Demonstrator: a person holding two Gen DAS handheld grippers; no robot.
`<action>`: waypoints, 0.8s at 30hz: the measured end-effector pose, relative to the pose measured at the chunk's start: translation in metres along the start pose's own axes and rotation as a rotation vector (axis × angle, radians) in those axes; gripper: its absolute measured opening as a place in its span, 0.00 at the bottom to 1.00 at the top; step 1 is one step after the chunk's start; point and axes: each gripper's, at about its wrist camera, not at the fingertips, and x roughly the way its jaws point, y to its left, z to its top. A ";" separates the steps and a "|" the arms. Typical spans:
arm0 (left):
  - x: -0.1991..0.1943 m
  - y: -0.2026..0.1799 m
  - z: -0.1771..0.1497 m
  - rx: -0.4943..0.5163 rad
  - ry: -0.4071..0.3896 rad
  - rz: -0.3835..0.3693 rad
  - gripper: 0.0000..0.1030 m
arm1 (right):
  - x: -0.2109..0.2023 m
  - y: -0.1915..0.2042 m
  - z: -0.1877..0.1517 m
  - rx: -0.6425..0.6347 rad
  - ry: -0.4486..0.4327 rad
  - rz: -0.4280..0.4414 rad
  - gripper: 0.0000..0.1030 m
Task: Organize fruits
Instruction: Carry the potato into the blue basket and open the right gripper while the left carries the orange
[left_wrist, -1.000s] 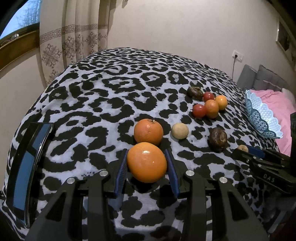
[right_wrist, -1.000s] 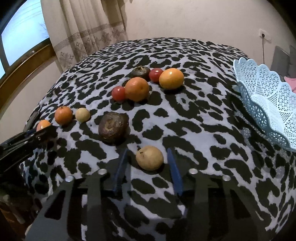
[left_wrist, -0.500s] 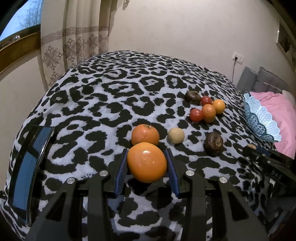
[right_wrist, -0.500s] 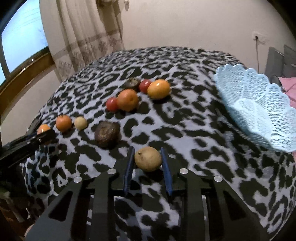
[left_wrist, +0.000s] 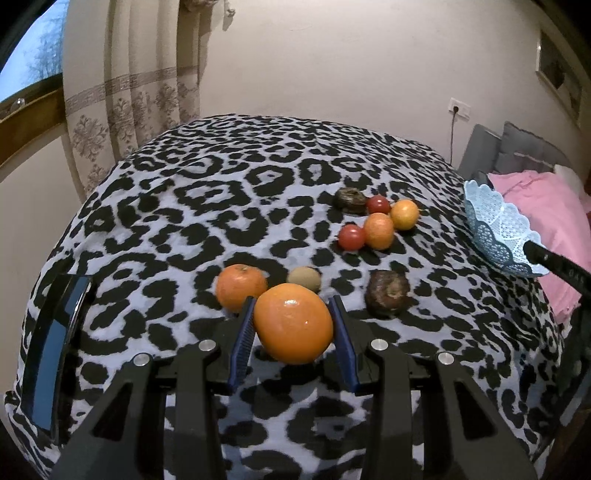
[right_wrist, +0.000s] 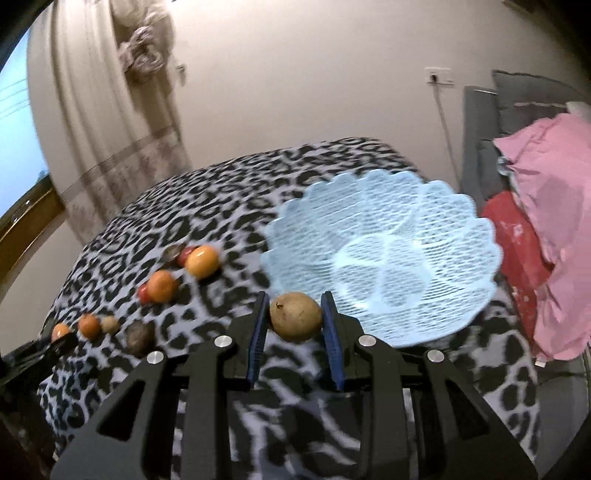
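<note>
Eight fruits (left_wrist: 378, 231) (perhaps, right view blurred) beside pale-blue basket (right_wrist: 384, 254).

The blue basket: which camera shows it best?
The right wrist view: the whole basket shows from above, empty, though slightly blurred. The left wrist view catches it only side-on at the right edge, partly behind the other hand-held gripper.

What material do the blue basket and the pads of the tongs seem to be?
Blue basket: likely moulded plastic, matte, with an openwork lace pattern and a scalloped rim. Pads of the left tongs: probably blue rubber or soft plastic, with fine ribs.
</note>
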 end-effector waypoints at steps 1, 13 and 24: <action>0.000 -0.003 0.001 0.005 0.000 -0.002 0.39 | 0.000 -0.006 0.001 0.009 -0.004 -0.011 0.29; 0.000 -0.025 0.005 0.033 0.001 -0.011 0.39 | 0.016 -0.045 0.000 0.064 -0.008 -0.093 0.33; 0.003 -0.057 0.020 0.070 -0.007 -0.055 0.39 | -0.004 -0.057 -0.005 0.120 -0.190 -0.174 0.53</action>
